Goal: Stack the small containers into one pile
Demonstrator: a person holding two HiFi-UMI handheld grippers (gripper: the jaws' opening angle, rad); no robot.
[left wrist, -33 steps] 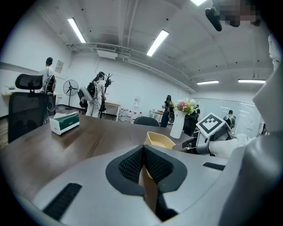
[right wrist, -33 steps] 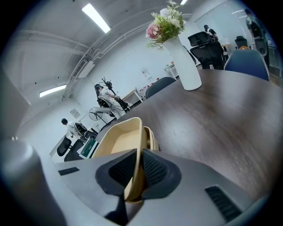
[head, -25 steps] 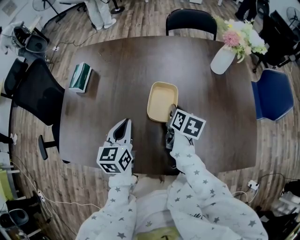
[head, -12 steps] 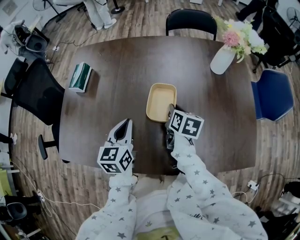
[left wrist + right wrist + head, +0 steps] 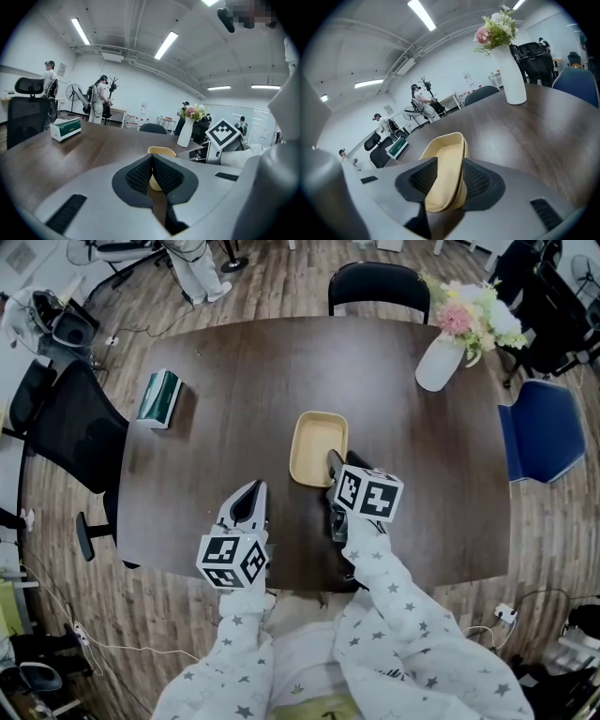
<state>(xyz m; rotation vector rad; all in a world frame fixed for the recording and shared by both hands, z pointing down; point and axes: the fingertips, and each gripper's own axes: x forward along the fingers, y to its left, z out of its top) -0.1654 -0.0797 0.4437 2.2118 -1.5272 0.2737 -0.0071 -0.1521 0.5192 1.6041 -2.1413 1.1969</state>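
A beige container point(image 5: 317, 446) lies on the dark table point(image 5: 234, 381), near its middle. In the right gripper view two nested rims of the container point(image 5: 445, 159) show, one inside the other. My right gripper point(image 5: 334, 467) is at its near right corner. Its jaws have just been opening and stand wide, with the rim between them and the pads point(image 5: 480, 180) off the walls. My left gripper point(image 5: 249, 491) rests shut near the table's front edge, left of the container, holding nothing. The container point(image 5: 161, 151) shows just beyond the left gripper point(image 5: 152, 158) in its own view.
A green tissue box point(image 5: 161, 395) lies at the table's left side. A white vase with flowers point(image 5: 441, 360) stands at the far right corner. Chairs ring the table: black point(image 5: 380, 282) behind, blue point(image 5: 544, 442) right, black office chair point(image 5: 75, 427) left. People stand far off.
The right gripper has rolled a little at the container's near corner. The container and the left gripper have kept their places.
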